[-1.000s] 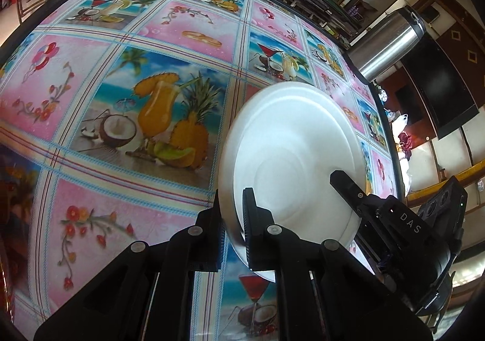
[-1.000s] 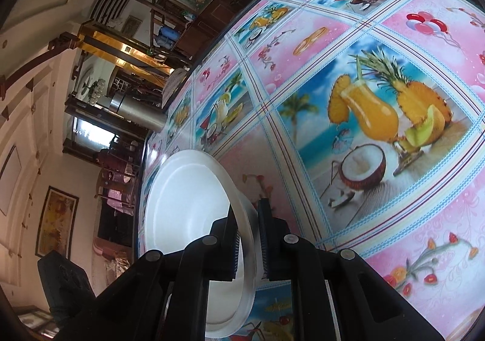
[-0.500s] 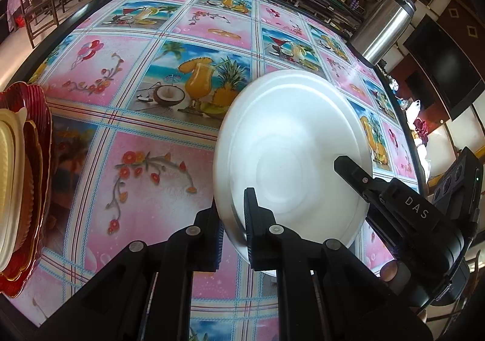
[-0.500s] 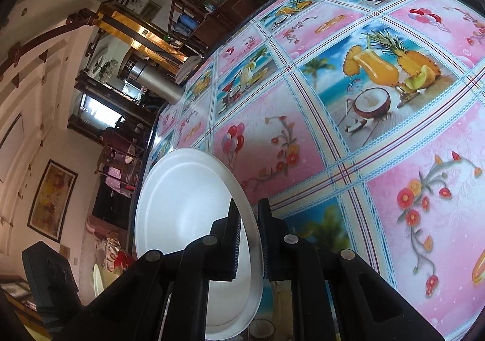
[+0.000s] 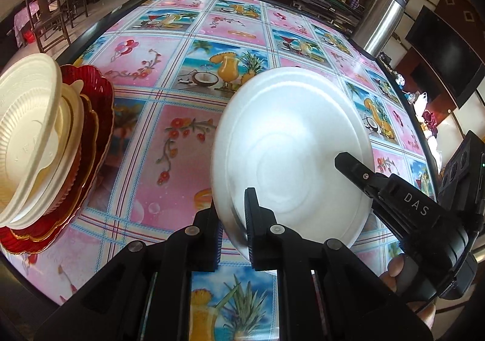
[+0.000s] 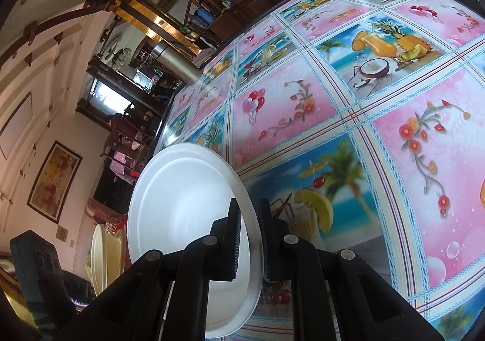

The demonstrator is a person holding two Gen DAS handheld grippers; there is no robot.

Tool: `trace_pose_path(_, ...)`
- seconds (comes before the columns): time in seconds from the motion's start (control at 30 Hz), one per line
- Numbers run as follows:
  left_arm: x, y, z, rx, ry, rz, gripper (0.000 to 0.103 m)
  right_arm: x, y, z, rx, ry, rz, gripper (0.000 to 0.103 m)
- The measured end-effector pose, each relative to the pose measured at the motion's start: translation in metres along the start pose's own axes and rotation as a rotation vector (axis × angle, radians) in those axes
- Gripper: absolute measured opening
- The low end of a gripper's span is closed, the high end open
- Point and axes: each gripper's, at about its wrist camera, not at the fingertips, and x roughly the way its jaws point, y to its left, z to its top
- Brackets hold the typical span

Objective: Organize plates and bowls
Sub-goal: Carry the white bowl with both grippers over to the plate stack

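Raised further off the desk (image 5: 182, 134), the white plate (image 5: 291, 153) is clamped at opposite rims by left tool (image 5: 232, 219) and right tool (image 6: 248, 238); stacked dishes (image 5: 45, 140) have come into view.

My table (image 5: 169, 134) wears a glossy pink-and-blue cloth of cocktails and flowers, with a stack of red and cream plates (image 5: 45, 153) at its left edge and two steel flasks (image 5: 379, 19) at its far side
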Motion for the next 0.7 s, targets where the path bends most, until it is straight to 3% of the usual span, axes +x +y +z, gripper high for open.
trace_pose_path(0.7, -0.033, 0.036, -0.049, 0.010, -0.051, 0.027, 0.012, -0.011, 0.036, -0.066, -0.109, 0.046, -0.015, 0.012)
